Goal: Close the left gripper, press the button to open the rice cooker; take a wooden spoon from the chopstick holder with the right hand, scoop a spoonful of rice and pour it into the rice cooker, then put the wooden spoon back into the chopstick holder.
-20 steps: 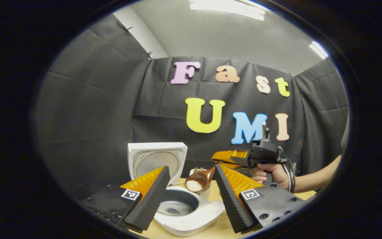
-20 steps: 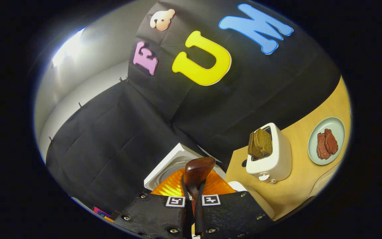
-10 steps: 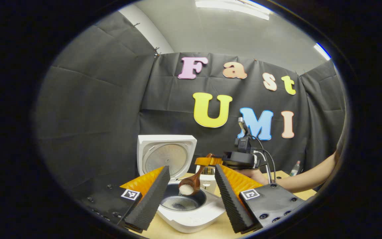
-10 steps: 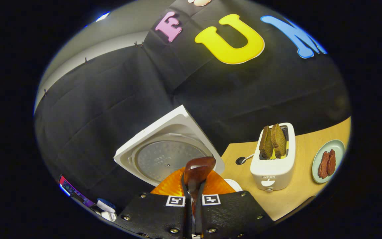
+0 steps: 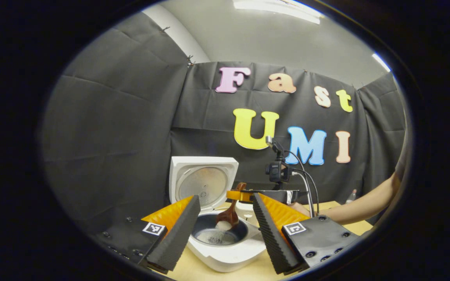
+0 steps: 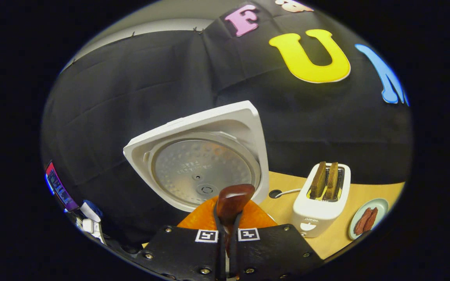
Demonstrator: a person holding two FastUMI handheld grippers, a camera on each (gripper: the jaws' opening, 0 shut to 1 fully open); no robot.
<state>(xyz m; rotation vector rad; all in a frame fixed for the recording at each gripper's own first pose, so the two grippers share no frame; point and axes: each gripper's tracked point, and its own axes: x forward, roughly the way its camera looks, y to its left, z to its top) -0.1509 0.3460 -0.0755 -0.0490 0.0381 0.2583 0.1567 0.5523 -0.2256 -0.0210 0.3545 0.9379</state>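
The white rice cooker (image 5: 225,257) stands with its lid (image 5: 203,181) up, and the dark inner pot (image 5: 219,234) holds a little rice. Over the pot the wooden spoon (image 5: 229,216) is tipped bowl-down, and white rice (image 5: 220,227) spills from it into the pot. My right gripper (image 5: 248,195), held by a hand (image 5: 299,207), grips the spoon's handle. In the right gripper view, the right gripper (image 6: 228,234) is shut on the spoon (image 6: 233,199), facing the lid (image 6: 201,164). My left gripper (image 5: 221,234) stands open in front of the cooker, holding nothing.
A white toaster (image 6: 320,203) with two bread slices (image 6: 326,179) stands on the wooden table (image 6: 283,199) right of the cooker. Beside it is a pale plate (image 6: 377,207) with dark meat pieces. A white container (image 5: 245,208) sits partly hidden behind the spoon. A bare forearm (image 5: 365,203) reaches in from the right.
The right gripper has rolled over and moved down over the pot, so the level, full spoon now tips and spills its rice. The left gripper stays open.
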